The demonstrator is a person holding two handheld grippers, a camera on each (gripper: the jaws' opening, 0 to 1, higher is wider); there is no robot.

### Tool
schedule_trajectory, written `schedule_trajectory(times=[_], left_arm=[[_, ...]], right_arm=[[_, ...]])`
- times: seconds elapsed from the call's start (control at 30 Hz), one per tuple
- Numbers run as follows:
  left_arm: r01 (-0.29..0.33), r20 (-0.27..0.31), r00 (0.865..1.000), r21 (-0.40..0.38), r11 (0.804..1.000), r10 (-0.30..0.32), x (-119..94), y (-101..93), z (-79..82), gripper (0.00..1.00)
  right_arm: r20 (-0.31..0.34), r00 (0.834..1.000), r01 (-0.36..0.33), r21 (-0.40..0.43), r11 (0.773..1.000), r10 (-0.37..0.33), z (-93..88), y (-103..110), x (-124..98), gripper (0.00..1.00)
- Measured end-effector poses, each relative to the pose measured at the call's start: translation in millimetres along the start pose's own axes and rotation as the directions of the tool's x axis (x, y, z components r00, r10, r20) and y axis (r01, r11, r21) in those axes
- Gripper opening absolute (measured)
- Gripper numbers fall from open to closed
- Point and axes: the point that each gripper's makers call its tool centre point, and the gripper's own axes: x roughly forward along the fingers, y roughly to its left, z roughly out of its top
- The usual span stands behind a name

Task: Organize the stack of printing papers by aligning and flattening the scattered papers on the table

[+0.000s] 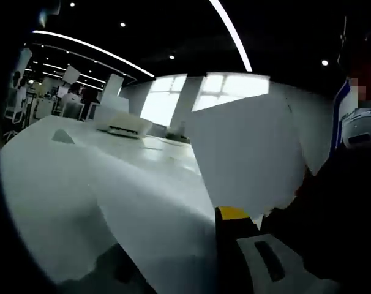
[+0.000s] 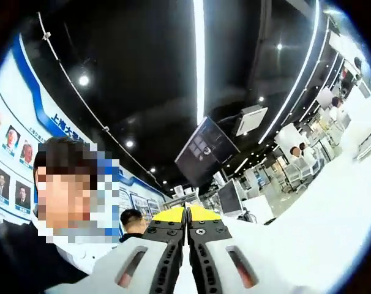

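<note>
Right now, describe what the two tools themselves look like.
The right tool has two pale grey jaws with oval slots, black inner edges with screws, and yellow tips. The left tool shows the same pale grey body with a dark oval slot, a black inner edge and a yellow tip. No cables or lettering are visible on either.

left gripper view: low over the table point(image 1: 81, 177), facing windows at 12 o'clock | right gripper view: tilted up toward the ceiling (same table point(image 2: 332, 208) at 4 o'clock)
</note>
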Motion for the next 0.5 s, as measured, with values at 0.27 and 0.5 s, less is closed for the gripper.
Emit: schedule_trajectory(times=[0.27, 0.5], left_arm=[[0.002, -0.004, 1.0, -0.007, 1.0, -0.002, 0, 0.5, 0.1, 0.24], [-0.004, -0.021, 1.0, -0.003, 1.0, 0.004, 2, 1.4, -2.6, 0.24]], right_arm=[[-0.091, 0.976, 0.202, 0.029, 0.979, -0.198, -9.1, -106, -36, 0.0], [-0.098, 0.921, 0.382, 0.035, 0.924, -0.377, -6.6, -193, -65, 0.0]])
